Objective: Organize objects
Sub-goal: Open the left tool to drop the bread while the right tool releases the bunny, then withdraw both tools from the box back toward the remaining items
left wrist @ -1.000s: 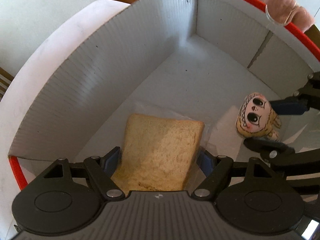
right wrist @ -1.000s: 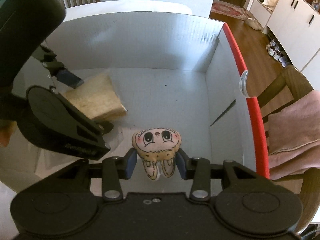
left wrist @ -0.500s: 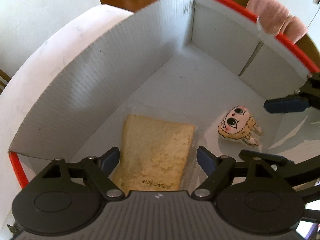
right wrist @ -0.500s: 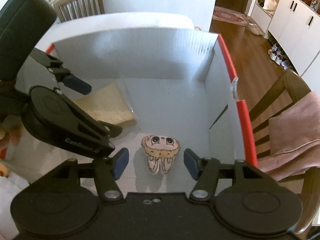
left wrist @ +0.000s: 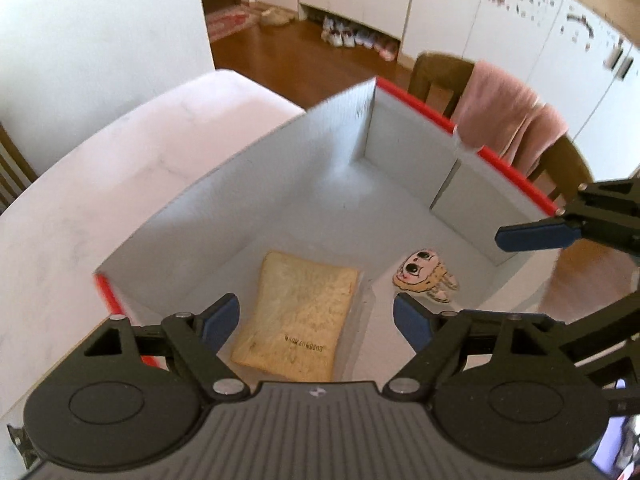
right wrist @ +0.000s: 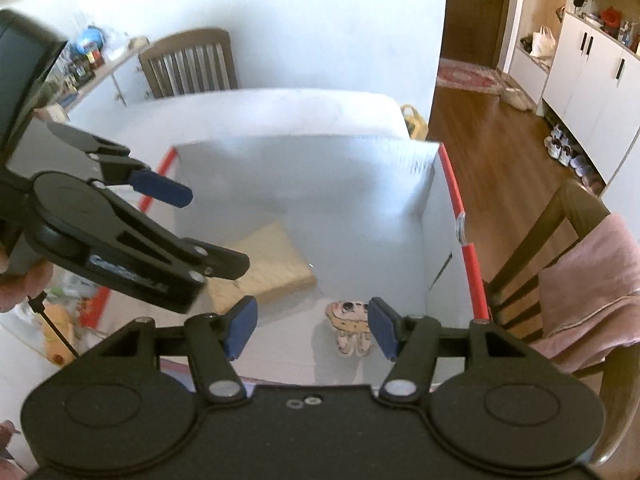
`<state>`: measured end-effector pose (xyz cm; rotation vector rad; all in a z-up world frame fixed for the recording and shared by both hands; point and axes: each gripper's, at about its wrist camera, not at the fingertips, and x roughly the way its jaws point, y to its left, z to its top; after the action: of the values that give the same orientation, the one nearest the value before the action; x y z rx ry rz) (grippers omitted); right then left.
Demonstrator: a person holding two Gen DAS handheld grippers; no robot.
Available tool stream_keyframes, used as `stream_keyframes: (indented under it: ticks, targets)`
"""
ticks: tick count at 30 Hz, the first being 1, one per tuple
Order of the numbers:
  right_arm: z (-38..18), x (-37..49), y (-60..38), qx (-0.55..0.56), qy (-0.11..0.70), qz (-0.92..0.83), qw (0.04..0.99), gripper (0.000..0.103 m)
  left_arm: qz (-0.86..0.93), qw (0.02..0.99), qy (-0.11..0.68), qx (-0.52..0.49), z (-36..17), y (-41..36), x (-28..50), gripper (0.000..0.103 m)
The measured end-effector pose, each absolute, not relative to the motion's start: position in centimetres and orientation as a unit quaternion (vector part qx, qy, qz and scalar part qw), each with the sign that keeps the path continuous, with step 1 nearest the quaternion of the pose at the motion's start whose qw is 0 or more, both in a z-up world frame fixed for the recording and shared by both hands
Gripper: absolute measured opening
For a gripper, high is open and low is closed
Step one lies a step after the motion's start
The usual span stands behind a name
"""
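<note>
White corrugated box (left wrist: 224,216) with red-taped rim sits on the white table (left wrist: 100,184). Inside, on the floor: bagged bread slice (left wrist: 300,312) at left, flat, printed code on the wrapper near its close edge; small plush doll (left wrist: 420,276) just right of it, face up, not touching the bread. Rest of the box floor bare. Left gripper (left wrist: 316,320) above the bread, fingers apart, nothing between the pads. Right gripper (right wrist: 312,326) above the doll, fingers apart, doll visible below the gap, no contact. Versus a second ago: then both sat low in the box, left clamped on the bread, right clamped on the doll; both have let go and lifted, items look smaller and lie where dropped, and more of the room shows. Left gripper body crosses the right wrist view and hides part of the bread. Around: slatted wooden chair (right wrist: 188,64) behind the table, chair with pink towel (left wrist: 508,116) right of the box, white cabinets (left wrist: 460,20), shoes on the wood floor (left wrist: 352,38).
</note>
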<state>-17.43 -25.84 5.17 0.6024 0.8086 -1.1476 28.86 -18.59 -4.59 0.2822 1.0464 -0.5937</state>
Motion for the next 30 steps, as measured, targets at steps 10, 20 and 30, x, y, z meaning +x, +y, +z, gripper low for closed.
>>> stream_keyframes:
  ticks: [10, 20, 30]
  targets:
    - [8.0, -15.5, -22.3, 0.251, 0.318, -0.54, 0.737, 0.061, -0.29, 0.849, 0.43, 0.103, -0.9, -16.3, 25.4, 0.084]
    - [9.1, -11.9, -18.5, 0.241, 0.285, -0.55, 0.747, 0.064, -0.287, 0.87, 0.398, 0.045, 1.4, -8.7, 21.2, 0.084]
    - [8.4, -6.9, -15.1, 0.234, 0.275, -0.556, 0.749, 0.08, -0.262, 0.891, 0.371, 0.025, 1.2, -0.6, 16.8, 0.085]
